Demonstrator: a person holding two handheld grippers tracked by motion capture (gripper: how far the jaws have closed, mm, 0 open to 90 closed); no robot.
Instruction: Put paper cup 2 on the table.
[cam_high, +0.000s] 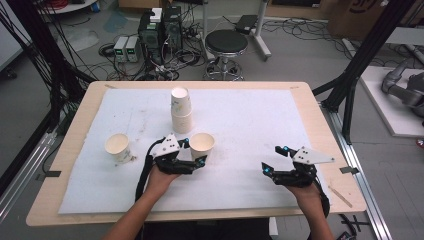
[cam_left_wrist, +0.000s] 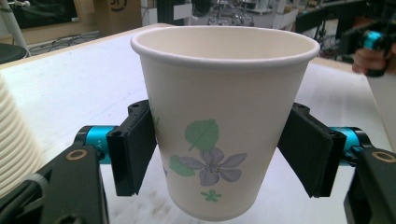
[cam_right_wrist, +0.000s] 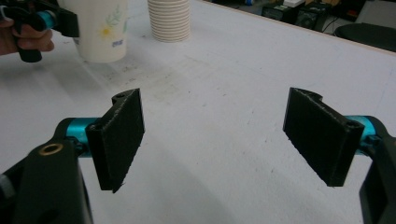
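Right now my left fingers (cam_left_wrist: 222, 156) clamp the white flower-printed paper cup (cam_left_wrist: 223, 116) mid-frame; squeezing harder could crumple its thin wall. My right fingers (cam_right_wrist: 219, 135) gape wide, empty.

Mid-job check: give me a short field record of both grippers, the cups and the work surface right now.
left gripper: shut on flower-printed white paper cup, upright, rim up
right gripper: open, nothing between the jaws, over the mat
lone cup: plain white paper cup, upright on the mat at the left
stack: upside-down white paper cups, beyond the held cup
surface: white foam mat on a light wooden table
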